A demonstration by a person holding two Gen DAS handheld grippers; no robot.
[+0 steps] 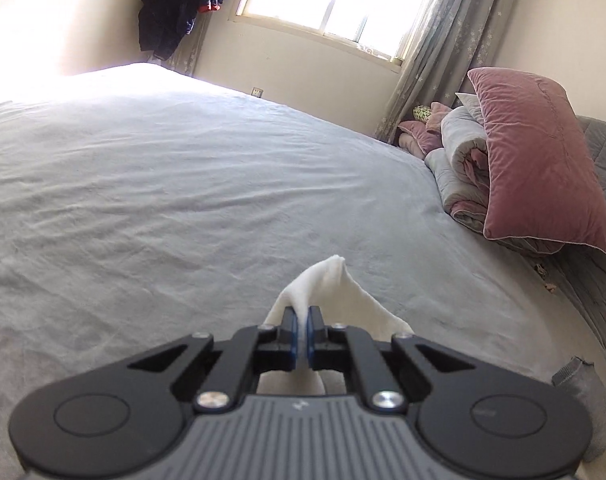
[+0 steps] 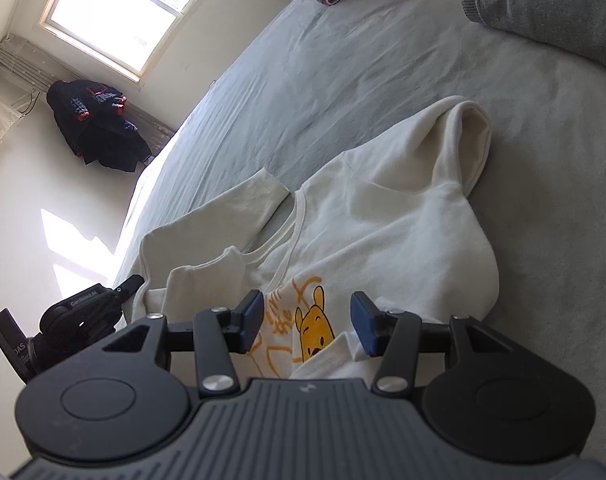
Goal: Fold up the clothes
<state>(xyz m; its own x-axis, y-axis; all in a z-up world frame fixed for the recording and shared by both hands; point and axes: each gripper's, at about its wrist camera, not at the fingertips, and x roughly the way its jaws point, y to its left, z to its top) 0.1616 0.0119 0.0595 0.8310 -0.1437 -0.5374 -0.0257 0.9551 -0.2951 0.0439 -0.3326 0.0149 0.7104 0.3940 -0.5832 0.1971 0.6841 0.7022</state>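
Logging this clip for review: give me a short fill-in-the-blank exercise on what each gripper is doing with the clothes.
1. The left gripper is ____ on a bunched fold of white fabric.
2. The right gripper hovers ____ over the cream hooded sweatshirt.
3. The sweatshirt's print shows a ____ cartoon bear.
4. The sweatshirt lies on a ____ bedsheet.

Missing words: shut; open; yellow; grey

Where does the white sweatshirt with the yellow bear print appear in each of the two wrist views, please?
Left wrist view: only a pinched fold of the white sweatshirt shows, bottom centre, clamped in the left gripper.
Right wrist view: the sweatshirt fills the centre, spread on the grey bed, bear print between the fingers of the open right gripper.
Shared landmark: the dark jacket hanging beside the window.
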